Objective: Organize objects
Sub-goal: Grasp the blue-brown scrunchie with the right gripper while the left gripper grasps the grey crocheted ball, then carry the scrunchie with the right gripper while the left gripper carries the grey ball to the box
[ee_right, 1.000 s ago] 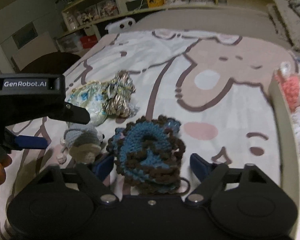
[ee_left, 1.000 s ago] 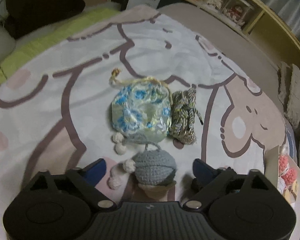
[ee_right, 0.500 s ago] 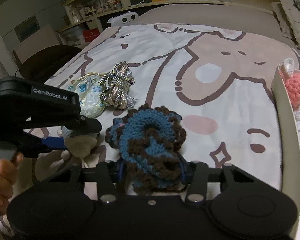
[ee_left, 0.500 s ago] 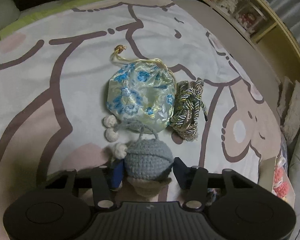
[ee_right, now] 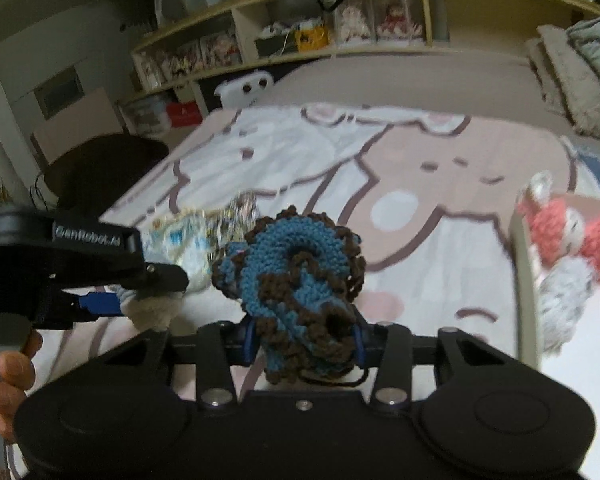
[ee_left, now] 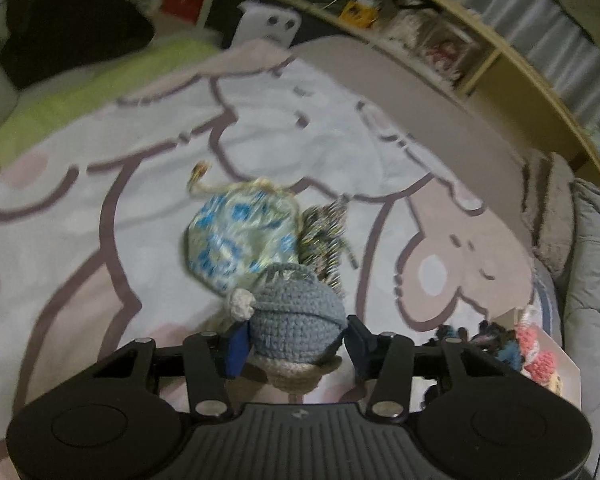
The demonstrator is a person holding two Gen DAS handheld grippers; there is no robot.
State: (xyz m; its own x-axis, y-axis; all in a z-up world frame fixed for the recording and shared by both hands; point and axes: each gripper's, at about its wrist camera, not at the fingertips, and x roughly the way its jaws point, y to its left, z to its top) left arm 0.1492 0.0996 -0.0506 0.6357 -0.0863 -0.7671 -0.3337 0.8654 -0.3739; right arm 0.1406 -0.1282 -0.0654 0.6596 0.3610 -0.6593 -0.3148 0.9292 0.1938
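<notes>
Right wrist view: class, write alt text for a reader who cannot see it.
The right gripper is shut on a blue and brown crochet piece above a cartoon-print bedspread. At left, the left gripper holds a grey crochet toy; a box of knitted toys sits right.

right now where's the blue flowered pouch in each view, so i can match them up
Left wrist view: the blue flowered pouch lies at centre, just beyond the grey crochet piece held in the left gripper.
Right wrist view: the pouch sits left of centre, blurred, partly behind the left gripper.
Shared landmark: the braided cord bundle beside the pouch.
</notes>
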